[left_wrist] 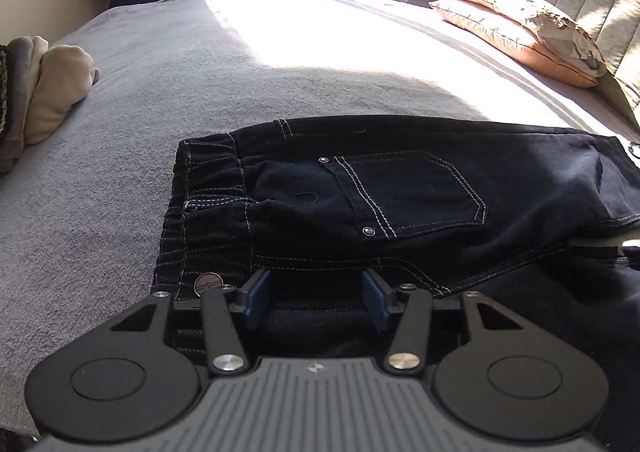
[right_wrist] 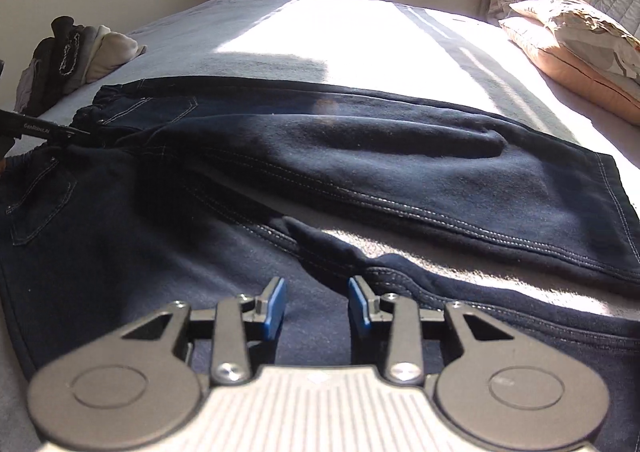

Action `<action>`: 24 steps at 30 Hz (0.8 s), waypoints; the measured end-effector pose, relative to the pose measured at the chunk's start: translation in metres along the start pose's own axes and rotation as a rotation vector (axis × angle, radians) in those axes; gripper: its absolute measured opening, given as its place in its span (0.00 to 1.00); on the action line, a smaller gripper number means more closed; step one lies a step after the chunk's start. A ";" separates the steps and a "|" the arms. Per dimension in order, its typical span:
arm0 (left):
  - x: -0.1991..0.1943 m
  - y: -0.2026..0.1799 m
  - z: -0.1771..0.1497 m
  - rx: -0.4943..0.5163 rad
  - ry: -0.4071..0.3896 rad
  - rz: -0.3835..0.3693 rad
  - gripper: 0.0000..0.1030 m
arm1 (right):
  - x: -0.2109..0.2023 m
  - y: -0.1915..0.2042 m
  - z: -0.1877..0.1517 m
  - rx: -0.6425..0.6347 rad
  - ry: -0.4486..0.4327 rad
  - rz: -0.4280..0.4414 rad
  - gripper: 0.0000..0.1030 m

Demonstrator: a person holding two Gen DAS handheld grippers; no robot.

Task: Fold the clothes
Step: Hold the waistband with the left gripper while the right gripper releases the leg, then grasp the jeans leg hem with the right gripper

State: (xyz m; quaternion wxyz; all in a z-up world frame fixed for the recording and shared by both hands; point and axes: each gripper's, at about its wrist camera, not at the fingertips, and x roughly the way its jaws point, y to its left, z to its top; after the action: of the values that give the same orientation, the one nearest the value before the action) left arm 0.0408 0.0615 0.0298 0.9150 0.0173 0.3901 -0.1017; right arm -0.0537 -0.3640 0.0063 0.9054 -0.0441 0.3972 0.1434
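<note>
1. A pair of dark jeans (left_wrist: 400, 192) is seen spread flat on the grey bed (left_wrist: 100, 192), waistband towards the pile of folded clothes (left_wrist: 48, 92).
2. Only in the left wrist view are the waistband button (left_wrist: 208, 284), the back pocket (left_wrist: 412, 192) and its rivets made out at close range.
3. Only in the right wrist view are both legs shown, parted in a V, with the far leg's hem (right_wrist: 616, 212) lit by sun; the left tool (right_wrist: 52, 132) is glimpsed there at the waistband.
4. Pillows (left_wrist: 520, 32) are noted by the headboard in both views.
5. The left tool (left_wrist: 316, 292) is held partly open over the waist area; no cloth is pinched between the blue pads (left_wrist: 260, 292).
6. The right tool (right_wrist: 316, 304) is held narrowly open above the near leg; contact with the cloth cannot be judged, possibly just clear of it.
</note>
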 end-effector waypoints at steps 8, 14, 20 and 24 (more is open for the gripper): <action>-0.005 0.003 0.002 -0.016 0.014 0.001 0.51 | -0.053 -0.127 -0.056 0.248 0.046 -0.355 0.74; -0.016 0.016 0.007 -0.100 0.024 0.001 0.50 | -0.081 -0.157 -0.083 0.380 0.083 -0.470 0.77; -0.031 0.018 0.009 -0.098 -0.005 0.070 0.55 | -0.105 -0.150 -0.094 0.397 0.050 -0.433 0.69; -0.030 0.026 0.008 -0.142 0.008 0.071 0.58 | -0.103 -0.146 -0.098 0.384 0.077 -0.382 0.46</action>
State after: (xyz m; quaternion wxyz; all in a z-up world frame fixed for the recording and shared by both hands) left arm 0.0321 0.0915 0.0557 0.9154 -0.0332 0.3990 -0.0411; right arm -0.1461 -0.5459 0.0096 0.8920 0.0489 0.4358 -0.1099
